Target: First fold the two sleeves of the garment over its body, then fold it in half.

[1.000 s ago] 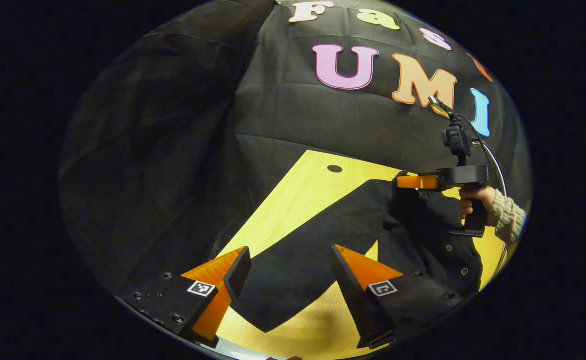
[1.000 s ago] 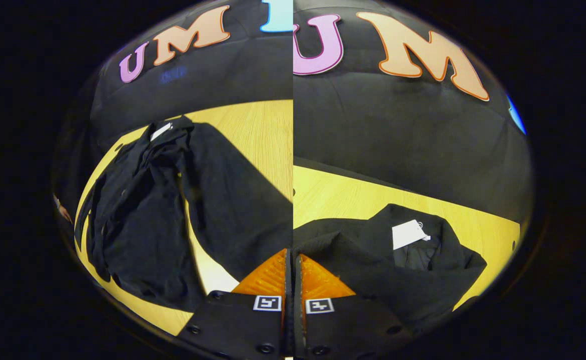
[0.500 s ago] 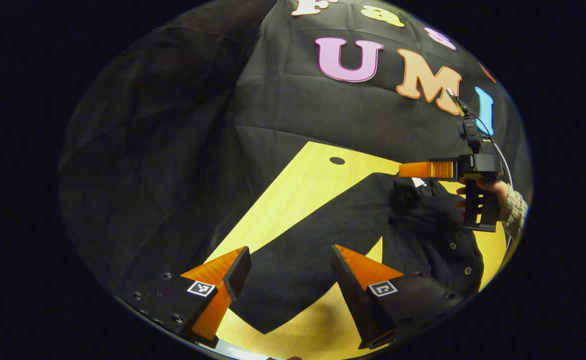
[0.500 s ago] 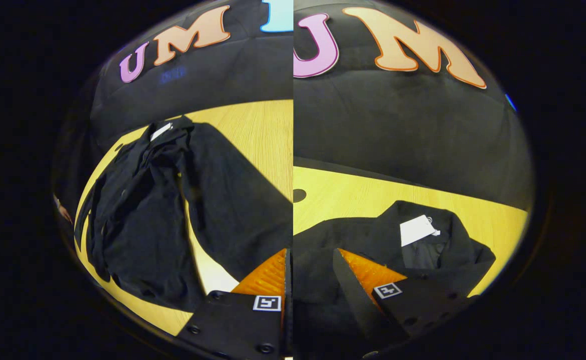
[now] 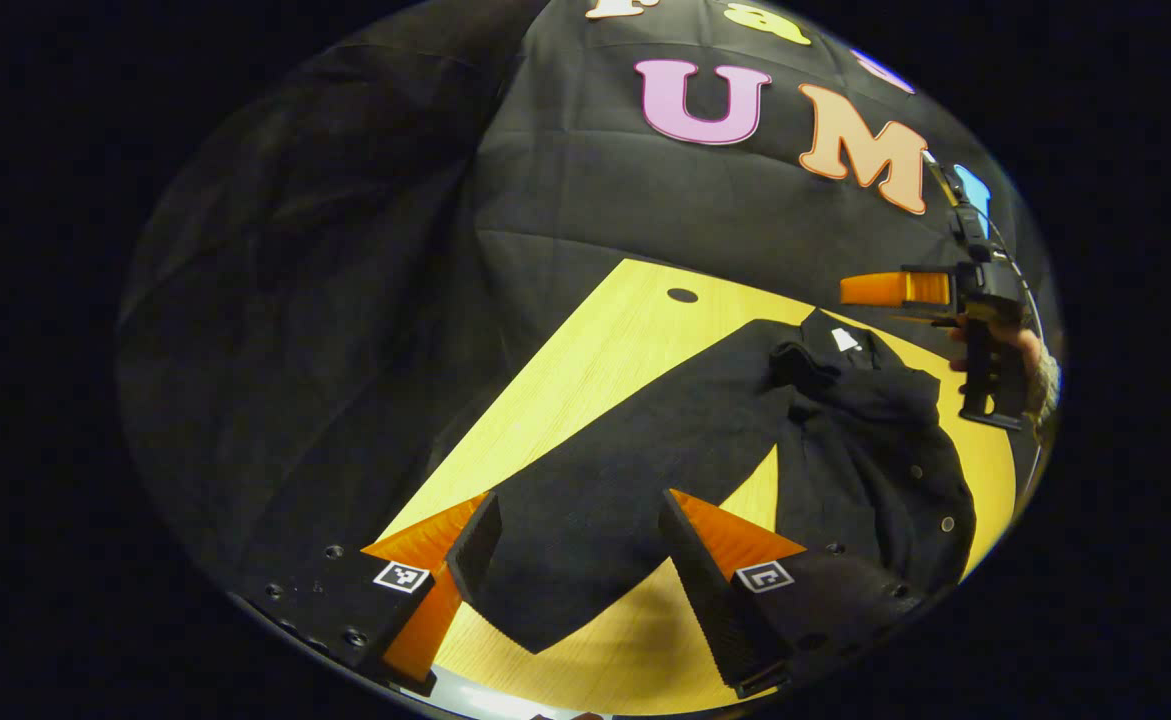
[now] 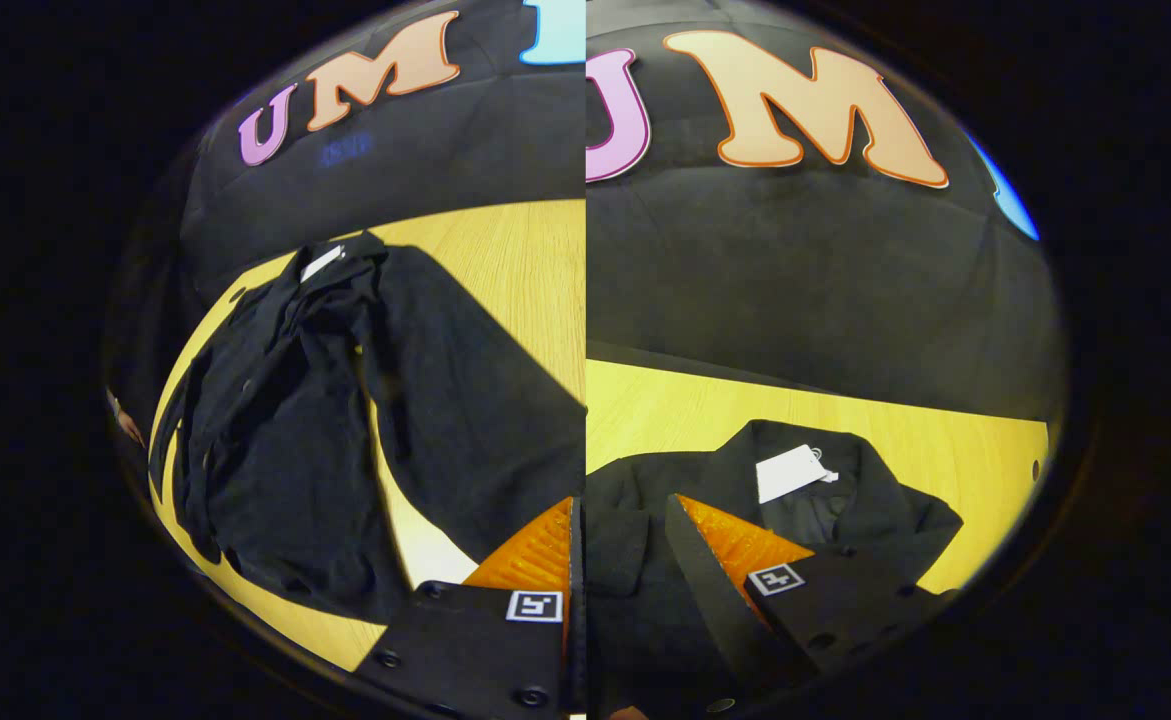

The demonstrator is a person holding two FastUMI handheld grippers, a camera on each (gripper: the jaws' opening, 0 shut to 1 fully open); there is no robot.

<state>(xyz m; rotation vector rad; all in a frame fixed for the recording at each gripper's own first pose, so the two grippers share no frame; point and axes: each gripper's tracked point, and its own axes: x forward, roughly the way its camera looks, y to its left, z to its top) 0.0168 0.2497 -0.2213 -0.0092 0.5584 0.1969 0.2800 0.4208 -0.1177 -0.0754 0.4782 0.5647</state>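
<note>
Left gripper (image 5: 570, 560): fingers apart, hovering over sleeve (image 5: 625, 470) end, gripping nothing. Right gripper (image 5: 880, 289): fingers apart above collar. Black garment (image 5: 865, 450) flat on wooden table (image 5: 595, 370). White neck label (image 6: 790, 470); writing unreadable.

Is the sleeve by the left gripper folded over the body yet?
Not yet. The sleeve lies spread flat on the table, angled away from the garment body; the left gripper straddles it, open.
</note>
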